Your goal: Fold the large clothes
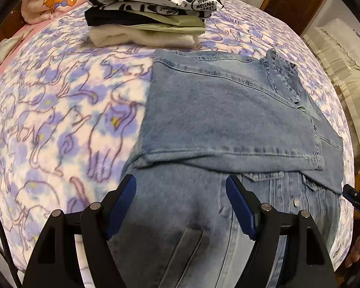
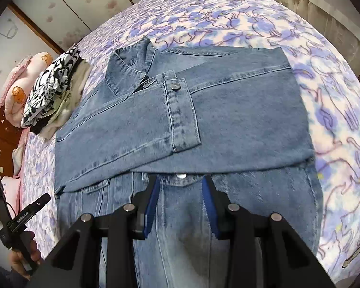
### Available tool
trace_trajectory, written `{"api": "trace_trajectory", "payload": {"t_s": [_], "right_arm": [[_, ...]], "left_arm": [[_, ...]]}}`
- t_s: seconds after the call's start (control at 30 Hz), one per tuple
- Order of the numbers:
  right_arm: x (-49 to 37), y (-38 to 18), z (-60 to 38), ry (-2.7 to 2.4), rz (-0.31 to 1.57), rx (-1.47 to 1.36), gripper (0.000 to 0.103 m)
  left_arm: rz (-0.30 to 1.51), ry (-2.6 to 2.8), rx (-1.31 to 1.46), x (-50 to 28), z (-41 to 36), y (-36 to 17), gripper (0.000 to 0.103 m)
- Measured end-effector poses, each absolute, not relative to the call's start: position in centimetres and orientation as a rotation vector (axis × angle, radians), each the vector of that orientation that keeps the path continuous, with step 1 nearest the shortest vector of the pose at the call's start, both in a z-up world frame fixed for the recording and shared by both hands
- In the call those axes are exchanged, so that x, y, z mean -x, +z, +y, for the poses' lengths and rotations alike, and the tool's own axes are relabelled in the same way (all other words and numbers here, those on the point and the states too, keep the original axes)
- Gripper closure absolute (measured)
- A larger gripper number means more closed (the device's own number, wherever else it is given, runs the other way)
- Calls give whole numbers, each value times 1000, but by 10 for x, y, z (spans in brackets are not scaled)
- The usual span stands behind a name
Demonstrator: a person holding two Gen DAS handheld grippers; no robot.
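Denim jacket (image 1: 228,110) is laid on the bed (image 1: 60,110), toward its right edge as judged from the left wrist view, sleeves crossed over the chest, collar at the far end; long axis is judged to run from the near hem away toward the collar, straight ahead of both tongs; hem portion lies directly beneath them.

Left gripper (image 1: 181,206) is held spread wide over the near left part of the hem, nothing pinched; right gripper (image 2: 181,206) is held partly parted over the near middle, jaws apart, no cloth seen between the pads; neither hand is judged nearer, both are set side by side at the hem end; a lift of the hem toward the collar is judged the next fold.

Blanket is fleecy, cat-printed, soft; folded stack of clothes (image 1: 151,12) is set near the far edge, beyond the collar; wooden door and curtain are noted beyond.
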State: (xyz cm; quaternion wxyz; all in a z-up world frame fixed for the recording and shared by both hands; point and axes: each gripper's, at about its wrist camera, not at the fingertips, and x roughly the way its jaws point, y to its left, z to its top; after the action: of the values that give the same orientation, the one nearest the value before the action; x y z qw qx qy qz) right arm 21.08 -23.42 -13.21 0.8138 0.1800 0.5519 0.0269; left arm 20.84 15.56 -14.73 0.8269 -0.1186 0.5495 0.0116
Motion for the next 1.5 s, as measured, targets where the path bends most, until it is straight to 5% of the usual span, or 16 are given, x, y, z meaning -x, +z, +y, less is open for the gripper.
{"api": "trace_trajectory", "payload": {"t_s": [0.77, 1.5], "right_arm": [[-69, -181, -341, -29, 1485, -276, 66], [-18, -226, -368, 146, 1596, -534, 63]], "left_arm": [[1458, -55, 323, -88, 225, -221, 27], [1482, -168, 366, -50, 206, -238, 27]]}}
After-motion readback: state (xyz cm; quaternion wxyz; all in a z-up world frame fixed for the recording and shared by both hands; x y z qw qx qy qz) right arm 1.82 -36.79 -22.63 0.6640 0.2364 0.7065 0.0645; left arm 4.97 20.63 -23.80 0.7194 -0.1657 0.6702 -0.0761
